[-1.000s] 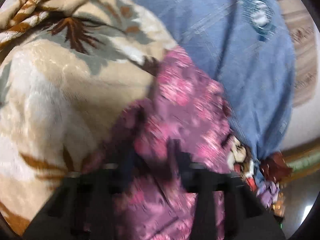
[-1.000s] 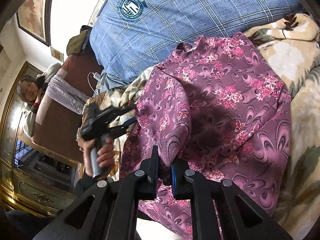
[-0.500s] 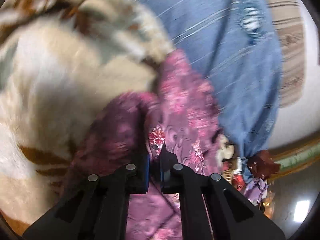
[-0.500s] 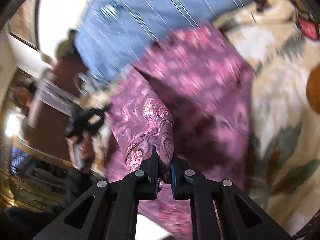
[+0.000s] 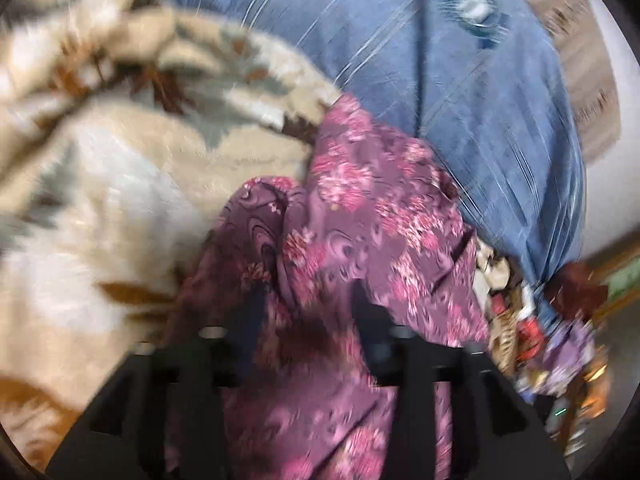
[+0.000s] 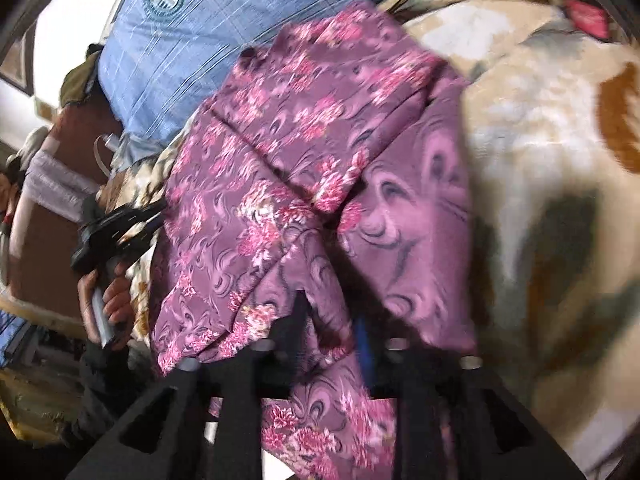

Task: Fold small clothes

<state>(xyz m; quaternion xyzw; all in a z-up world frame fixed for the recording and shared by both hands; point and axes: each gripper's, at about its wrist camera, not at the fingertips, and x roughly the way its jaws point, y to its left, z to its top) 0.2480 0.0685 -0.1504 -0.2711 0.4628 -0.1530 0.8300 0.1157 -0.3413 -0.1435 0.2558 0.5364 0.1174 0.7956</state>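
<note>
A purple garment with pink flowers (image 5: 360, 208) (image 6: 288, 128) lies folded over itself on a beige plush blanket (image 5: 120, 184) (image 6: 540, 160). My left gripper (image 5: 304, 304) hovers over its near edge. Its jaws are opening, and a ridge of the cloth rises loosely between the fingers. My right gripper (image 6: 330, 312) is low over the opposite edge. Its jaws are opening too, and a fold of cloth hangs slack between them. In the right wrist view the left gripper (image 6: 158, 218) shows at the garment's left side, held by a hand (image 6: 108, 296). Both views are blurred.
A blue checked pillow with a round crest (image 5: 460, 80) (image 6: 224, 20) lies just behind the garment. Small colourful clutter (image 5: 532, 332) sits at the bed's edge. A brown headboard (image 6: 40, 272) and a person (image 6: 16, 184) are at the far left.
Both grippers were shut on folds of the garment and now stand parted. The right one has sunk, laying its flap down over the cloth. The left one has drawn back slightly.
</note>
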